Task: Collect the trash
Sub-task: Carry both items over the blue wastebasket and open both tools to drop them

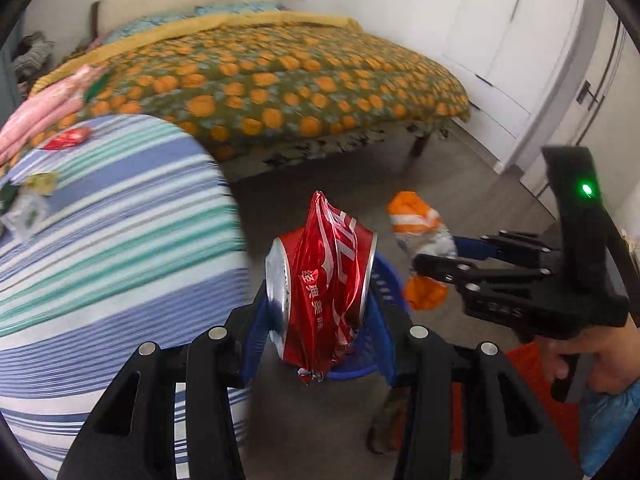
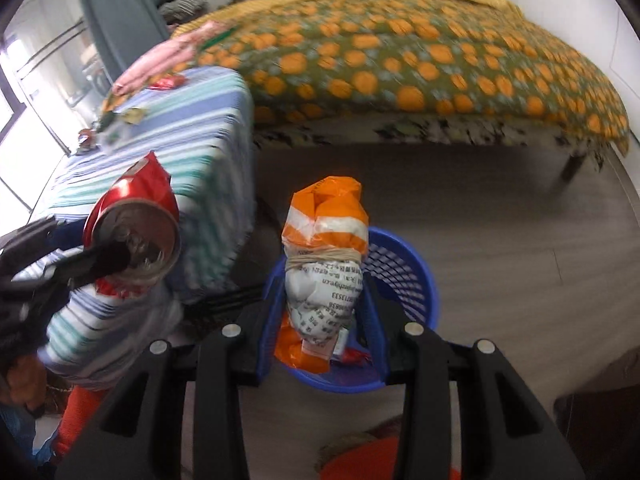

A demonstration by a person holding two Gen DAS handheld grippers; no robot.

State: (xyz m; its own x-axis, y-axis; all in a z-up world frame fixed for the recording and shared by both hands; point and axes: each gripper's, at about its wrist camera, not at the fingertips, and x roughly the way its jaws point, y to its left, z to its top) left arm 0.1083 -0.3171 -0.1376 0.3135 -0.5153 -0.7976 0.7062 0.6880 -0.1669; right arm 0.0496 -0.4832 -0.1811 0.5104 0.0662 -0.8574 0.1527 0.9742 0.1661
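My left gripper (image 1: 320, 320) is shut on a crushed red drink can (image 1: 320, 276), which stands upright between the blue pads. A blue mesh basket (image 1: 382, 292) sits on the floor right behind and under the can. My right gripper (image 2: 326, 312) is shut on an orange and white plastic bag (image 2: 324, 264) tied with string, hanging over the blue basket (image 2: 404, 240). In the left wrist view the right gripper (image 1: 436, 254) shows with that bag (image 1: 416, 220). In the right wrist view the left gripper (image 2: 116, 258) shows with the can (image 2: 132, 232).
A table under a blue and green striped cloth (image 1: 120, 240) stands left of the basket, with a red wrapper (image 1: 66, 138) and several small wrappers (image 1: 28, 200) on it. Behind it is a bed with an orange-dotted quilt (image 1: 300, 80). White wardrobes (image 1: 500, 40) line the right wall.
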